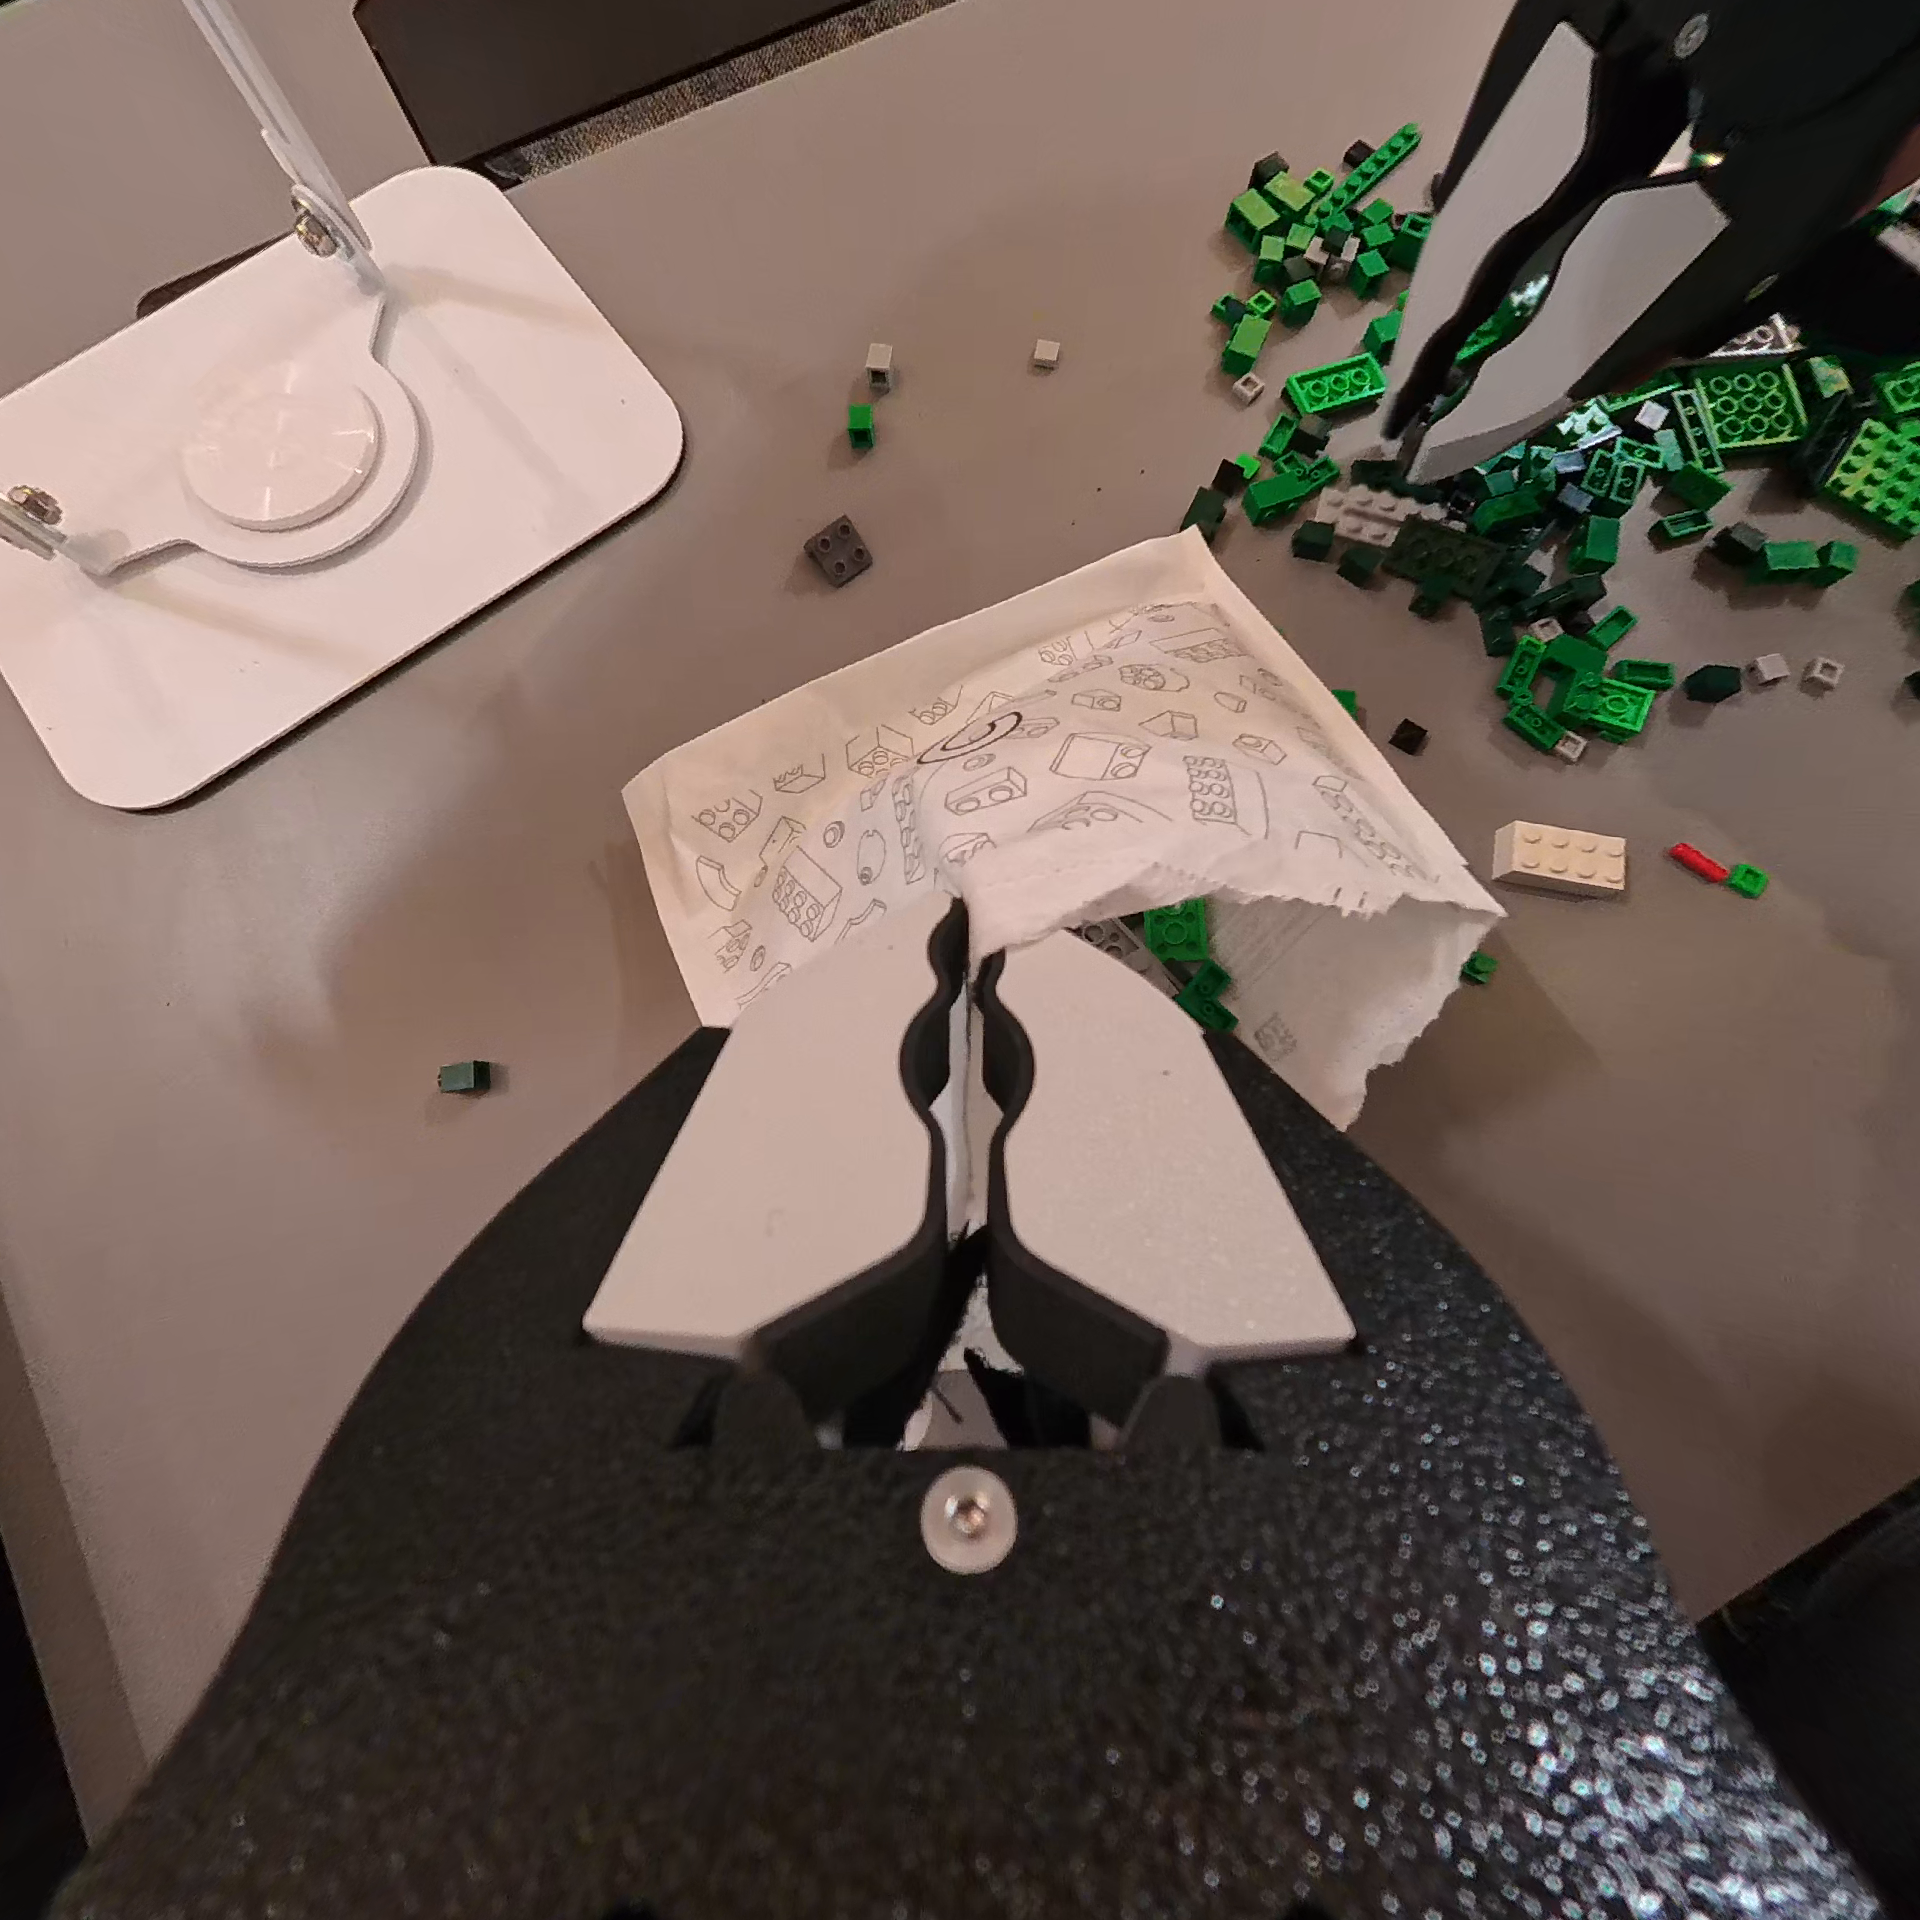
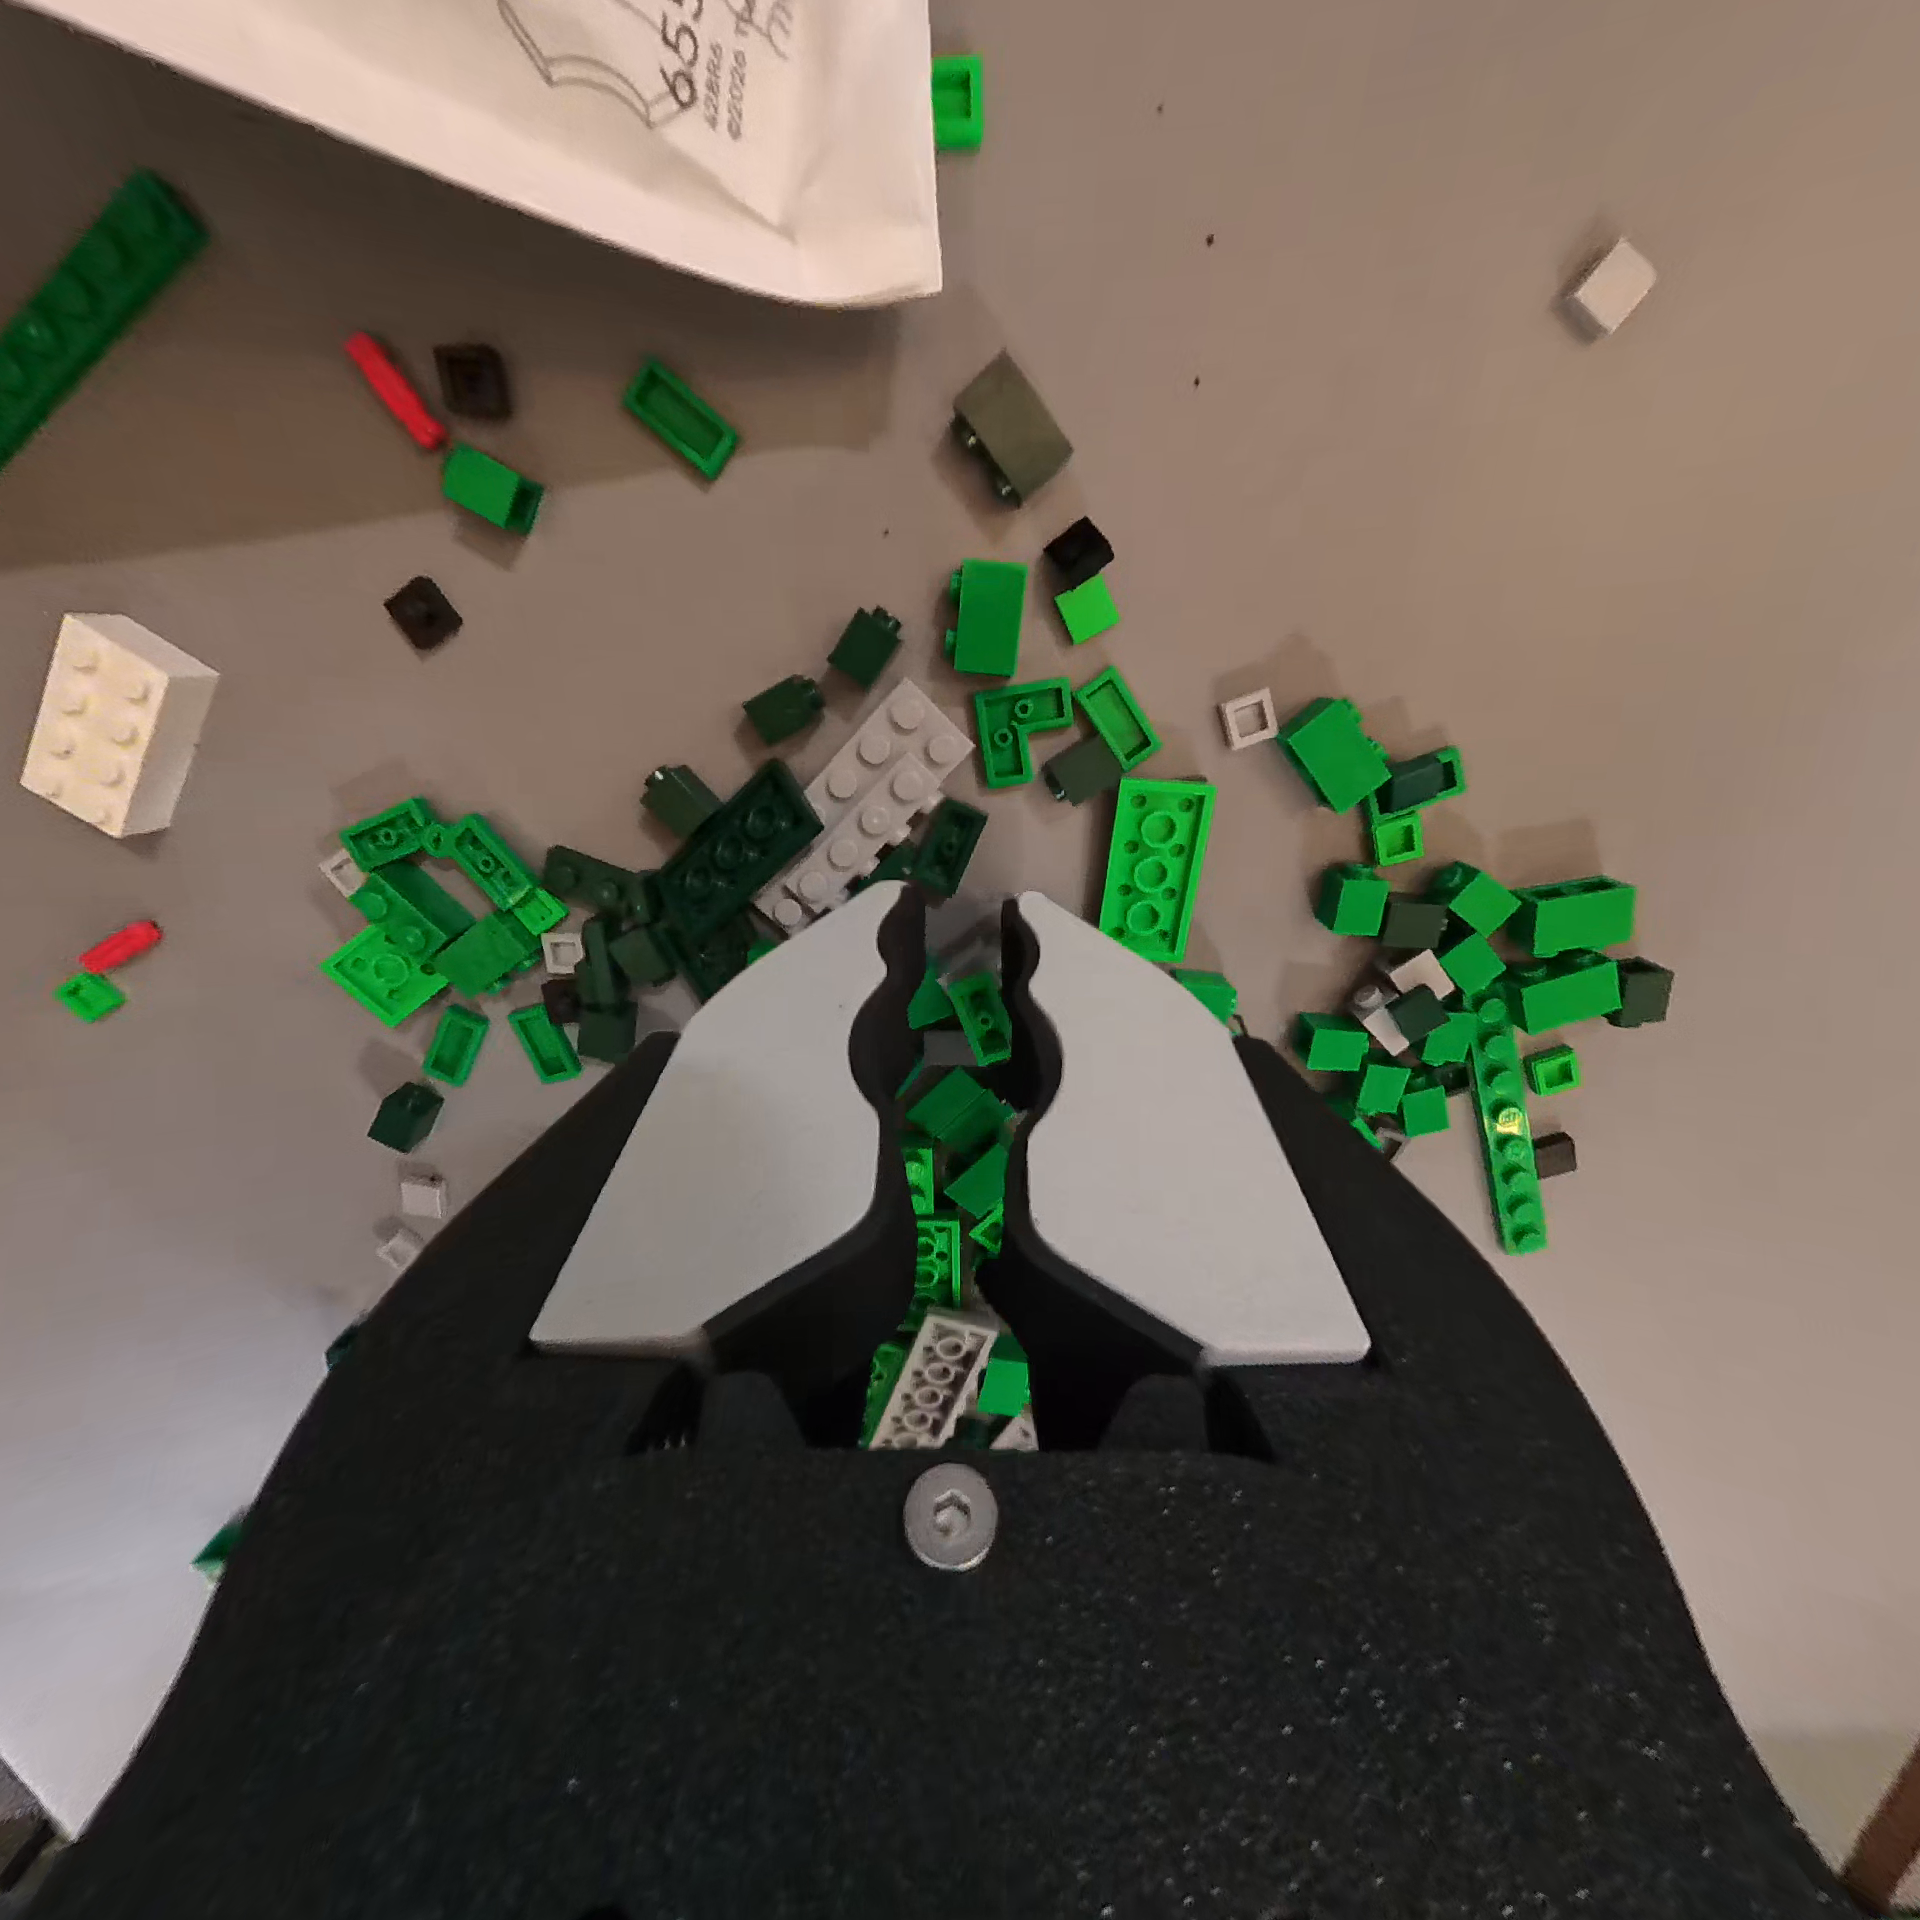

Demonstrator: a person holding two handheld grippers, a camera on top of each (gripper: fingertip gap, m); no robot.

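Paper bag (image 1: 1039, 758) pinched by the left gripper (image 1: 971, 935), bricks strewn over the grey worktop (image 1: 520, 935).

The left gripper is clamped on the bag's torn edge; its own body hides the bag's near part, and a few green bricks (image 1: 1184, 935) show inside the mouth. The right gripper (image 2: 961, 914) hovers over the green brick pile (image 2: 727, 883) with its jaws slightly apart, empty; its body covers the bricks beneath. A white brick (image 2: 104, 717) lies off to its left.
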